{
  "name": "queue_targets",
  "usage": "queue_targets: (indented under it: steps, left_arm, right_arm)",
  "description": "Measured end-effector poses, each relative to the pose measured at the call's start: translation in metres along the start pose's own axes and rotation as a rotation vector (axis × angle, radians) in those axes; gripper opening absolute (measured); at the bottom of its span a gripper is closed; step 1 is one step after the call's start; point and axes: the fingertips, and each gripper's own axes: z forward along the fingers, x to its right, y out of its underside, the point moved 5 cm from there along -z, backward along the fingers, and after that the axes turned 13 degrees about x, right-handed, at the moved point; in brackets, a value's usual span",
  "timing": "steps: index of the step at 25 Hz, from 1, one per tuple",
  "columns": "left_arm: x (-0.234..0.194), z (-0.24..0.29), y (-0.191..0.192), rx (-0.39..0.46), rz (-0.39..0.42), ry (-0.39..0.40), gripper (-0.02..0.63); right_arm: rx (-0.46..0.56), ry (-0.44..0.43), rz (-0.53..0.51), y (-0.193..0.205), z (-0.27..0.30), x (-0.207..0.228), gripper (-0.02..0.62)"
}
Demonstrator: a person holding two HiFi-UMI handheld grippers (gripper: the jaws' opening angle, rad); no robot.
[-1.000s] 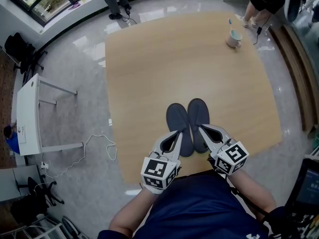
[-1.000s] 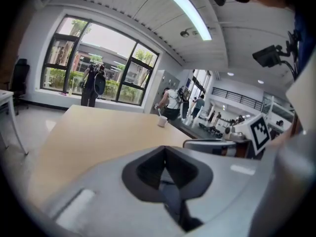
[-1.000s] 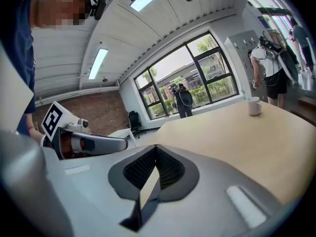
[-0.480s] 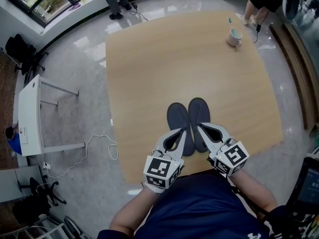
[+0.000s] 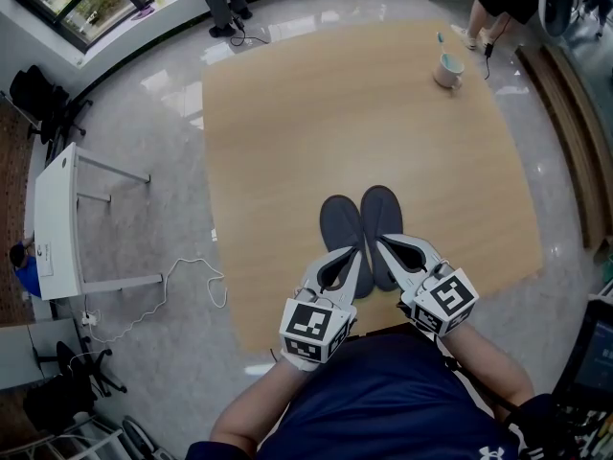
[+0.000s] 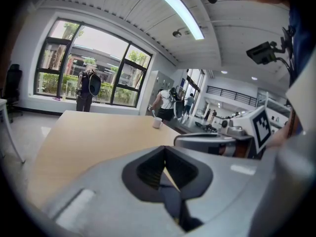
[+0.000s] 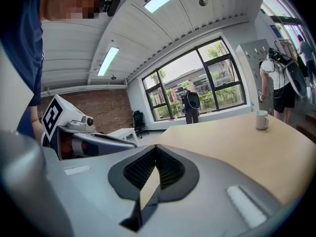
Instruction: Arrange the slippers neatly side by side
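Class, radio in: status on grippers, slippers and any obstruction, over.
Left gripper and right gripper both shut, tips at the heels. Slippers side by side. Mug far off, nothing blocking.

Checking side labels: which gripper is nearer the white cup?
Right. The right gripper is below and left of the cup in the head view; the left gripper sits further left.

The left gripper (image 6: 165,154) has its dark pads pressed together, with a sliver of grey slipper (image 6: 172,201) showing beneath them. Beyond, the wooden table (image 6: 94,132) runs towards the windows, a white mug (image 6: 157,123) near its far right corner. The right gripper (image 6: 185,141) sits alongside.
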Motion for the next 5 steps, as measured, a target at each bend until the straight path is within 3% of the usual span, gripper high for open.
queue_targets:
  steps: [5]
  left_arm:
    - [-0.0045, -0.0037, 0.0061, 0.004, 0.013, -0.011, 0.005]
  right_arm:
    - [0.001, 0.003, 0.009, 0.003, -0.0011, -0.0015, 0.011]
